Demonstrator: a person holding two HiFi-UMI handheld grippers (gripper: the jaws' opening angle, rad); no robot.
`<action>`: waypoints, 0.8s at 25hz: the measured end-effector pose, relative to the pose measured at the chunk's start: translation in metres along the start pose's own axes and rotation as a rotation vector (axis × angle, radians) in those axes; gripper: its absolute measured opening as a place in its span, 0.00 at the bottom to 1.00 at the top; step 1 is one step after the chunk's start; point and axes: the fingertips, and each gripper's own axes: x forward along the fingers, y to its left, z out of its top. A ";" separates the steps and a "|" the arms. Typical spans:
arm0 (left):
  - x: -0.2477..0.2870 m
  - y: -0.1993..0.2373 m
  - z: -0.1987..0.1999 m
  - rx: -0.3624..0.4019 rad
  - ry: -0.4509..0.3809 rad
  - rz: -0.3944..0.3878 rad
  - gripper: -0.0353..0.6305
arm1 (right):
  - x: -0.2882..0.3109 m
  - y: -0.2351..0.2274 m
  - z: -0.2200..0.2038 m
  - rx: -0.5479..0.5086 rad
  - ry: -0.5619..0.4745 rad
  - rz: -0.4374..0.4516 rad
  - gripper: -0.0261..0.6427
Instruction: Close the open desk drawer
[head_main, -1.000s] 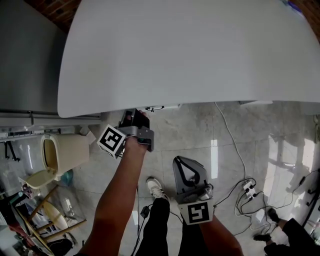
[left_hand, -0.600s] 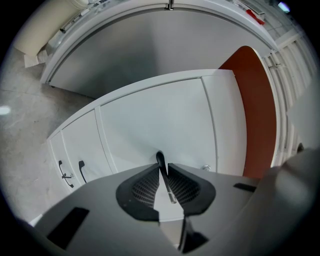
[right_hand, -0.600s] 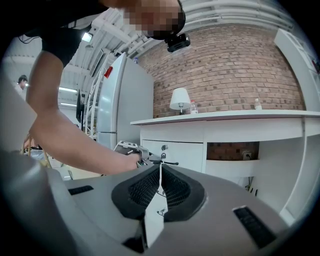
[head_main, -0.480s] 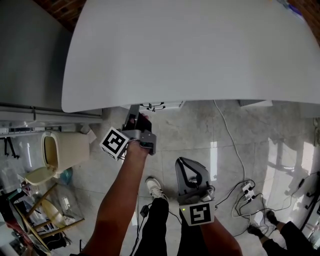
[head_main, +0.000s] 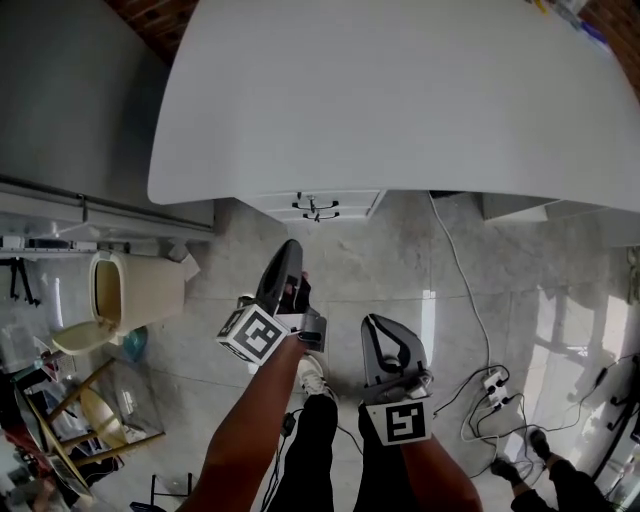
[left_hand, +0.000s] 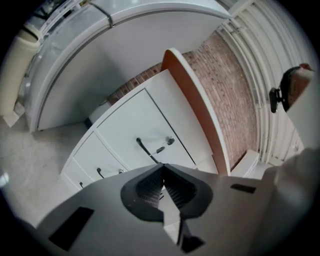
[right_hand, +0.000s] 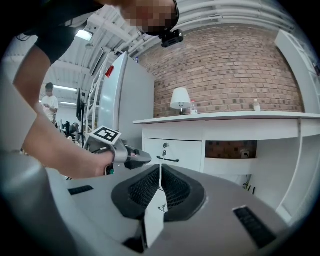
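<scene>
The white desk (head_main: 400, 100) fills the top of the head view. Under its front edge sits a white drawer unit (head_main: 316, 206) with black handles, and its fronts look flush. In the left gripper view the top drawer front (left_hand: 135, 127) and its handle (left_hand: 146, 149) lie a little way ahead of my left gripper (left_hand: 161, 175), which is shut and empty. It (head_main: 290, 248) hangs over the floor, apart from the drawers. My right gripper (head_main: 376, 322) is beside it, shut and empty. From the right gripper view (right_hand: 160, 176) I see the drawer (right_hand: 175, 152) closed and the left gripper (right_hand: 122, 154).
A cream waste bin (head_main: 130, 290) stands on the floor at left below a grey cabinet (head_main: 60, 110). Cables and a power strip (head_main: 492, 375) lie on the floor at right. A wooden stool (head_main: 90, 420) is at lower left. A lamp (right_hand: 180, 99) stands on the desk.
My left gripper has drawn back from the drawer front under the desk edge toward me and rolled. More of the drawer fronts now shows. The right gripper has stayed put.
</scene>
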 end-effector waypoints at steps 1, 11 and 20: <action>-0.008 -0.007 0.003 0.052 -0.001 -0.005 0.06 | -0.002 0.002 0.002 0.002 -0.009 0.000 0.08; -0.092 -0.079 0.046 0.569 0.015 0.057 0.06 | -0.011 0.013 0.061 -0.017 -0.064 0.001 0.08; -0.152 -0.179 0.083 0.762 0.040 0.042 0.06 | -0.035 0.022 0.187 -0.020 -0.161 -0.010 0.08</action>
